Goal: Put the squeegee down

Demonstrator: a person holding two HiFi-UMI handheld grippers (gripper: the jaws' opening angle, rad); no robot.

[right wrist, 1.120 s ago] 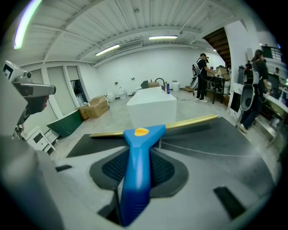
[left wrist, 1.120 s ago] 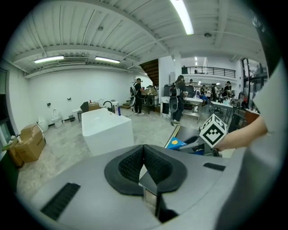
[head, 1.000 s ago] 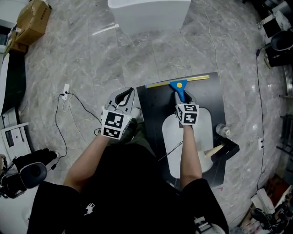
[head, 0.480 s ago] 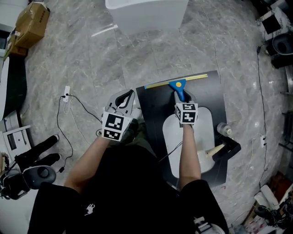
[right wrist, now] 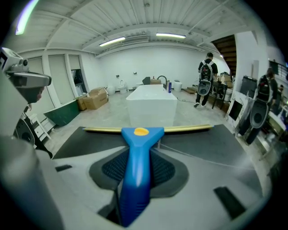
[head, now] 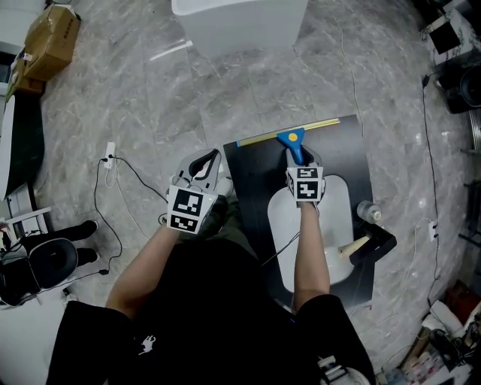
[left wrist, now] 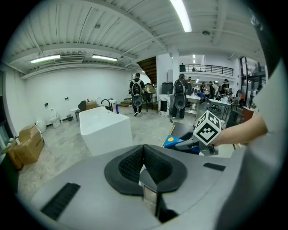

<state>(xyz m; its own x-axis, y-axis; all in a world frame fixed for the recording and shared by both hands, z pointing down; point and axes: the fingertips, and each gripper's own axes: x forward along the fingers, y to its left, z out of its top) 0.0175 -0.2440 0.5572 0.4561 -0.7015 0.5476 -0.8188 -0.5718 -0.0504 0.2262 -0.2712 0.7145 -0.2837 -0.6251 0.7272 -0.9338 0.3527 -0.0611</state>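
Note:
The squeegee (head: 292, 140) has a blue handle (right wrist: 137, 170), a yellow button and a long brass-coloured blade (right wrist: 180, 129). My right gripper (head: 299, 162) is shut on the handle, with the blade lying along the far edge of a black table (head: 255, 173). The left gripper (head: 203, 171) hangs beside the table's left edge, over the floor. Its jaws are closed together with nothing between them (left wrist: 144, 164).
On the black table lie a white oval basin (head: 334, 225), a small clear bottle (head: 366, 212) and a wooden-handled brush (head: 359, 244). A white tub (head: 240, 22) stands on the marble floor beyond. Cables (head: 113, 169) trail at the left, a cardboard box (head: 49, 41) sits far left.
Both grippers keep their places. Only a dark chair at the lower left of the head view has shifted.

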